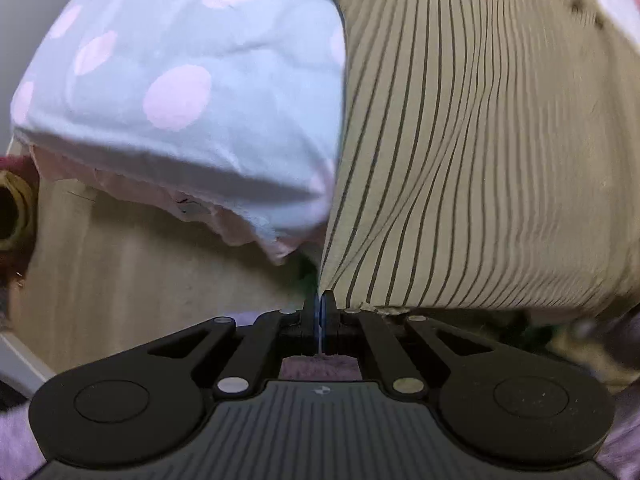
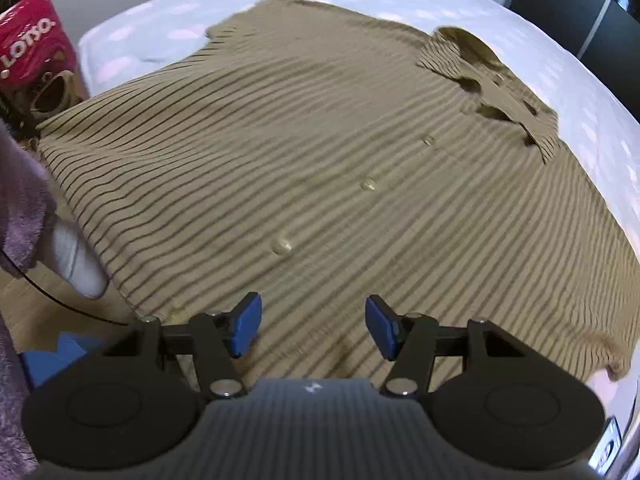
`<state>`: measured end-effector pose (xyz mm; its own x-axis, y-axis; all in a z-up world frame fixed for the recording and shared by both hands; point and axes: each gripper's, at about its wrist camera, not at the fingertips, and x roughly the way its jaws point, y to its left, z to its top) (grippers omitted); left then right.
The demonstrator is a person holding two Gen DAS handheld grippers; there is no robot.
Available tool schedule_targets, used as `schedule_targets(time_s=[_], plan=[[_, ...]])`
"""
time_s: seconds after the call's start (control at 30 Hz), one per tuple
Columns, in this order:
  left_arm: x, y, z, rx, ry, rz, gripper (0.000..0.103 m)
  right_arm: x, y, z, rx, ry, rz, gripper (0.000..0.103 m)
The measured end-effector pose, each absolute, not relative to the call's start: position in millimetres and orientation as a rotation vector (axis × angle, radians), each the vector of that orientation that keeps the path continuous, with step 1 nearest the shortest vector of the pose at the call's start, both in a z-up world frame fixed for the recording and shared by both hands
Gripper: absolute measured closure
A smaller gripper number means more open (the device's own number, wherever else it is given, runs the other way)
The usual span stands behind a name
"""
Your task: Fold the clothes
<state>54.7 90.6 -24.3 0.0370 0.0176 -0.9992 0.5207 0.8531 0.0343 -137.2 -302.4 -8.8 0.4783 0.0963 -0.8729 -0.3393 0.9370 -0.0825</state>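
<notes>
A tan shirt with thin dark stripes [image 2: 300, 152] lies spread on the bed, button side up, with its collar [image 2: 480, 64] at the far right. My left gripper [image 1: 320, 300] points down and is shut on the shirt [image 1: 460, 140] at a corner of its edge; the cloth rises from the fingertips in a taut, pulled fan. My right gripper [image 2: 314, 324] hovers over the shirt's near part, below the row of buttons [image 2: 283, 245]. It is open, its blue pads wide apart and nothing pinched between them.
The bed has a pale blue sheet with pink dots [image 1: 180, 80] whose edge hangs over a wooden floor [image 1: 140, 272]. A pink printed bag [image 2: 36, 48] stands at the left. A purple fleecy sleeve [image 2: 20, 208] is at the left edge. Dark cabinets [image 2: 580, 8] stand behind the bed.
</notes>
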Motion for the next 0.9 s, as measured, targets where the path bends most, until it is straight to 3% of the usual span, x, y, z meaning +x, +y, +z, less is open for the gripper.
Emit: schedule_targets(time_s=[0.17,0.33,0.43,0.7,0.9], plan=[[52.4,75.5,-33.1,0.520,1.501,-0.447,0.100,-141.8,-319.5,-15.8,-0.239,1.079,0.205,0.042],[34.8,51.5,-11.4,0.569,1.358,-0.597,0.074,-151.7,-337.3,-21.0,-0.177,1.113,0.165,0.042],[20.1,28.4,1.8,0.590,1.272,-0.725,0.064,-158.5,-341.6,-24.1,-0.175,1.129,0.154,0.042],[13.7,-24.7,-7.0,0.596,1.194,-0.865,0.064,-173.9,-366.1,-36.4,-0.123,1.192,0.059,0.042],[13.6,-52.1,-29.7,0.624,1.208,-0.923,0.064,-190.1,-394.4,-69.9,-0.054,1.345,-0.026,0.043]])
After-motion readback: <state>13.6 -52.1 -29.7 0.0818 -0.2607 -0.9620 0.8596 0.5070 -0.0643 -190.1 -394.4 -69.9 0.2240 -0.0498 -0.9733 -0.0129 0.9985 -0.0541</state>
